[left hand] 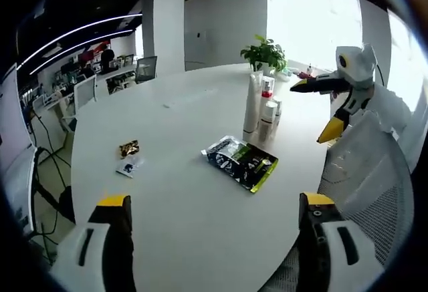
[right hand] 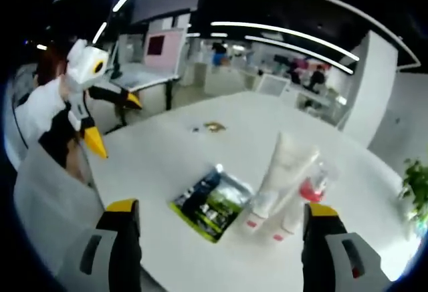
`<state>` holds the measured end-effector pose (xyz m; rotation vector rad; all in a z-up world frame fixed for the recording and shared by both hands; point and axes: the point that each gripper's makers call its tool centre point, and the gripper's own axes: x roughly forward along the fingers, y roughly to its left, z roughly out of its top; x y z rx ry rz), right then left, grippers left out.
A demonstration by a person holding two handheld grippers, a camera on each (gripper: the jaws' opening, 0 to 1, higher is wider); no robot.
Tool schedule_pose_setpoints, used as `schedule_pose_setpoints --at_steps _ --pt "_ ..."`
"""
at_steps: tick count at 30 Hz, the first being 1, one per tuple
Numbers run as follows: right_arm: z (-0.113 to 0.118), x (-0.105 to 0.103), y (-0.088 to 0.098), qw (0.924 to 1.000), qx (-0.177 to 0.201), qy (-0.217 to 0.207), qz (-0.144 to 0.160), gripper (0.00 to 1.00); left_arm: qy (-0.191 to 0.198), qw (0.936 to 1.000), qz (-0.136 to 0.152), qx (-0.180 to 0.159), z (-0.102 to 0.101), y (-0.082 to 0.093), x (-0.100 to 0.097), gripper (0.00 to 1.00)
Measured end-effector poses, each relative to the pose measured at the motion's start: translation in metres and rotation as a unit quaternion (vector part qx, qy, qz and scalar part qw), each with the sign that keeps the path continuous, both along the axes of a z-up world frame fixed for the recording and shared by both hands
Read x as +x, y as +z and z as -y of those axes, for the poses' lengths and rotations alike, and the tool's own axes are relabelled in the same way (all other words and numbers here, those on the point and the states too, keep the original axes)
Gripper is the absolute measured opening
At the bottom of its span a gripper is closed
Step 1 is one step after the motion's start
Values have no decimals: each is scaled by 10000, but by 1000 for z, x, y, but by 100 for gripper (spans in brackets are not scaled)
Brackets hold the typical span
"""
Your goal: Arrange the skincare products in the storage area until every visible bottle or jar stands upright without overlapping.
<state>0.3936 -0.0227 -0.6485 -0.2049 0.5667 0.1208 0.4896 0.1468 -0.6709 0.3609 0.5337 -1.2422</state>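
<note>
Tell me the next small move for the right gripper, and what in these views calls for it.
Probably ease the right gripper, jaws open and empty, forward toward the tall white tube. The tube and the red-capped bottle stand bunched together, seemingly touching, beside the flat sachet pack on the white table, so they likely need spacing.

Bench (left hand: pixel 187 225): white. Tall tube (left hand: pixel 252 108): white. Pump bottle (left hand: pixel 267 91): red collar. Sachet (left hand: pixel 241 162): black, green-edged. Claw tips: yellow.

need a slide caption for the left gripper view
Open left gripper over white table, facing upright skincare bottles, a flat sachet pack and the right gripper.
</note>
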Motion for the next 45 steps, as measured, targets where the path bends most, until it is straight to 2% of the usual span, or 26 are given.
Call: schedule_pose_setpoints --at_steps 10,18,27,31,33,36,39,45 --pt "-22 22 1 9989 38 472 46 100 17 9999 -101 75 0 -6 4 98" --pt "-44 38 -9 9960 141 881 20 100 20 9999 -94 114 1 -9 14 98" --pt "-56 57 -23 9933 243 1133 -17 100 107 9996 -86 235 -1 -13 26 97" --pt "-63 55 -32 9918 594 1132 -52 100 135 9993 -82 334 -1 -19 33 97" --pt "-65 51 -39 9908 704 1147 -165 99 140 9991 -71 393 0 -24 36 96" --pt "-63 50 -44 9913 537 1183 -229 100 128 9989 -160 431 3 -30 37 96" --pt "-59 51 -43 9912 689 1109 -220 99 71 9984 -189 531 7 -37 40 95" --pt "-58 50 -47 9918 644 1073 -268 99 17 9985 -200 513 18 -38 50 93"
